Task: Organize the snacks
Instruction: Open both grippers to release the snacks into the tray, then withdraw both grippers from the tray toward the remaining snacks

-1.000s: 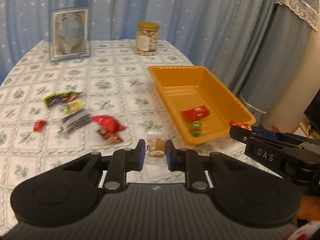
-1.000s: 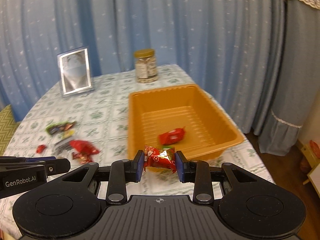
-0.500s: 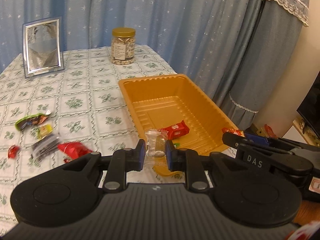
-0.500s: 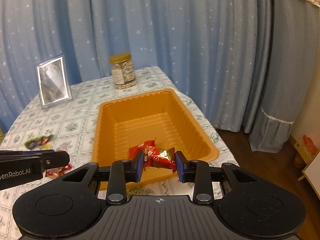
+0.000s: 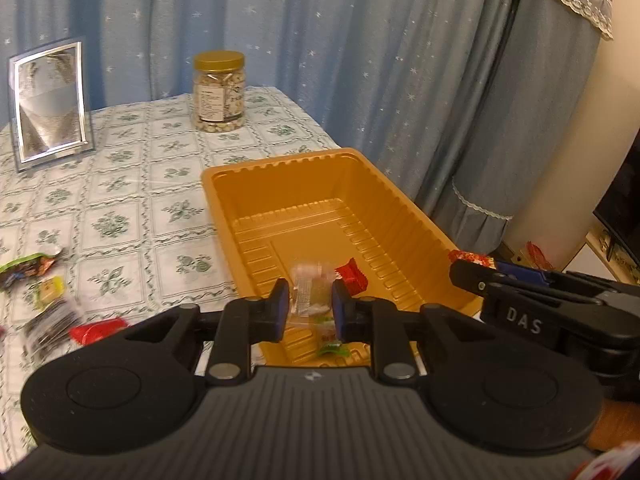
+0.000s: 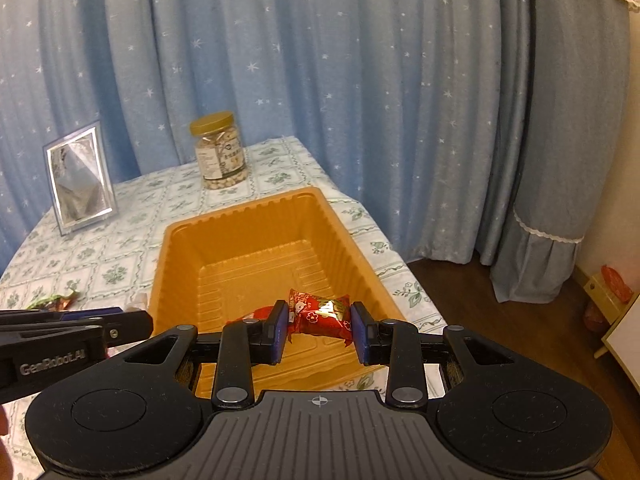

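A floral-print tablecloth (image 5: 120, 200) carries a ribbed orange plastic tray (image 5: 400, 216). Above it, the right gripper (image 6: 319, 326), lettered "DAS", clamps a crinkly red foil candy (image 6: 320, 314). The left gripper (image 5: 310, 308), lettered "GenRobot.AI", has just been opening; a clear-wrapped biscuit (image 5: 310, 294), blurred, sits between its jaws over the tray.

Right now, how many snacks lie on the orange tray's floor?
2: a red packet mid-floor, a green-ended one at the near end. Blurred clear packet uncounted; more may be hidden.
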